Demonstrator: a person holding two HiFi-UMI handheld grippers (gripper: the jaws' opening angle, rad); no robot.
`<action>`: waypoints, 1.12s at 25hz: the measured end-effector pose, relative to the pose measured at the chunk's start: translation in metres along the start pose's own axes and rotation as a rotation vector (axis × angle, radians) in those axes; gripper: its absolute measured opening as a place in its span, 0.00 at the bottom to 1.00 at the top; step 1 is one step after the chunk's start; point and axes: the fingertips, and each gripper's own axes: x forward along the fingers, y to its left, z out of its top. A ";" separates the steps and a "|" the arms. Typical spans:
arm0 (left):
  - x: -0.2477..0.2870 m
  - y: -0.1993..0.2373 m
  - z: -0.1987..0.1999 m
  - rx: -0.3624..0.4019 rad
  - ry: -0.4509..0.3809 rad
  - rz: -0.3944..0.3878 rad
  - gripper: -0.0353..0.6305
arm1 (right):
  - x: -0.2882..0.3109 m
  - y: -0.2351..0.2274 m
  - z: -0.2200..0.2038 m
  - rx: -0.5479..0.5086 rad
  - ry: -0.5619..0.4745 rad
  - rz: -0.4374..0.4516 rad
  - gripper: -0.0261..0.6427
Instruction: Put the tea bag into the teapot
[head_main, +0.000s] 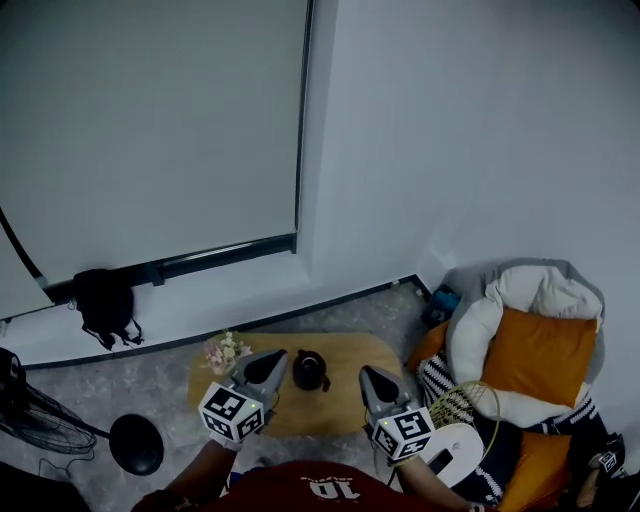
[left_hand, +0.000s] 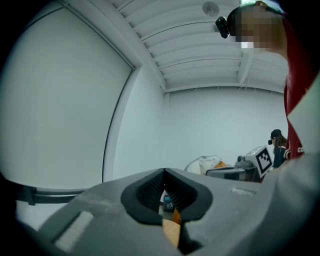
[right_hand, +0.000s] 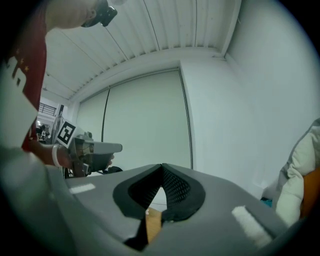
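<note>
A black teapot (head_main: 309, 370) stands on the small oval wooden table (head_main: 345, 352). No tea bag shows in any view. My left gripper (head_main: 277, 358) hovers just left of the teapot, jaws shut, nothing between them. My right gripper (head_main: 367, 373) hangs to the teapot's right over the table's edge, also shut and empty. In the left gripper view the left gripper (left_hand: 164, 171) has its jaws meeting at the tip and points up at the wall. The right gripper view shows the right gripper (right_hand: 162, 166) closed the same way, with a strip of wood below.
A small bunch of pink flowers (head_main: 226, 350) sits on the table's left end. Cushions, white (head_main: 520, 300) and orange (head_main: 540, 355), lie piled at the right. A black bag (head_main: 105, 305) lies by the wall, with a fan (head_main: 40, 420) and a round black base (head_main: 137, 443) at the lower left.
</note>
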 end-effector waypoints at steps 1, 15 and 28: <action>0.000 0.003 -0.001 -0.009 0.004 -0.001 0.06 | 0.001 -0.002 -0.001 -0.005 0.004 -0.015 0.02; -0.019 0.049 0.004 -0.022 0.003 -0.002 0.06 | 0.025 0.000 0.009 0.000 -0.010 -0.098 0.02; -0.035 0.080 0.002 -0.024 -0.010 0.042 0.06 | 0.031 -0.001 0.009 0.005 0.001 -0.144 0.02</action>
